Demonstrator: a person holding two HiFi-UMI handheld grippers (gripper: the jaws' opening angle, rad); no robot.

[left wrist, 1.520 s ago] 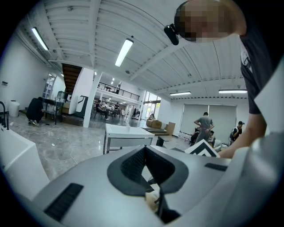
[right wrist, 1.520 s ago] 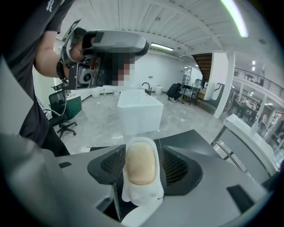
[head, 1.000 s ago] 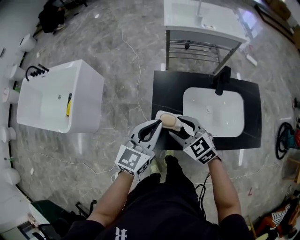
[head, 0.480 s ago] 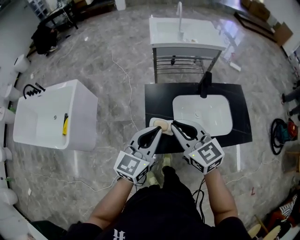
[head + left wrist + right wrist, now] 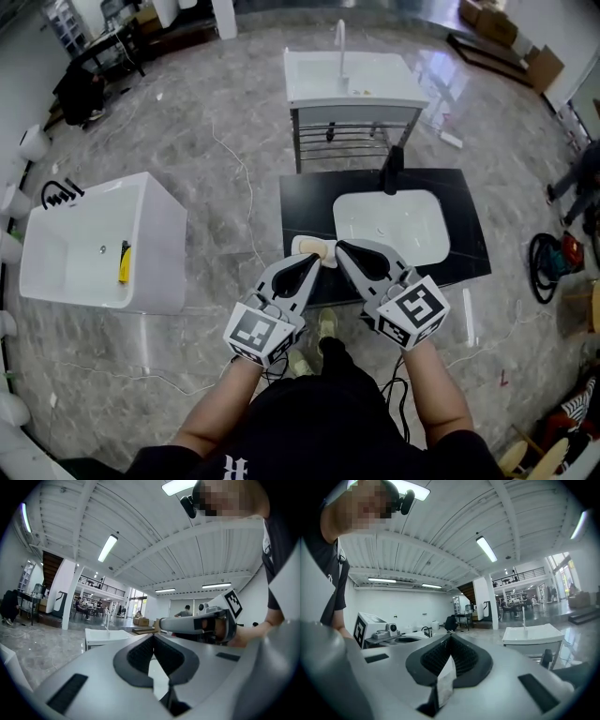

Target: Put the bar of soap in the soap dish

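The beige soap bar (image 5: 321, 249) lies in the white soap dish (image 5: 302, 246) at the front left corner of the black counter (image 5: 469, 246). Both grippers hang in the air above the counter's front edge, pointing level. In the head view the tip of my left gripper (image 5: 315, 259) overlaps the soap; its jaws meet with nothing between them. My right gripper (image 5: 340, 247) is shut and empty, just right of the dish. In the left gripper view the jaws of the left gripper (image 5: 153, 637) touch, and the right gripper (image 5: 201, 623) shows beyond them.
A white basin (image 5: 389, 225) with a black faucet (image 5: 391, 169) is set in the counter. A white washstand (image 5: 352, 80) stands behind it, a white bathtub (image 5: 94, 246) on the floor at left. Cables trail over the grey marble floor (image 5: 225, 169).
Both grippers have risen away from the counter, leaving the soap in the dish. The right gripper's jaws went from wide open to shut. The soap and dish look smaller, farther below.
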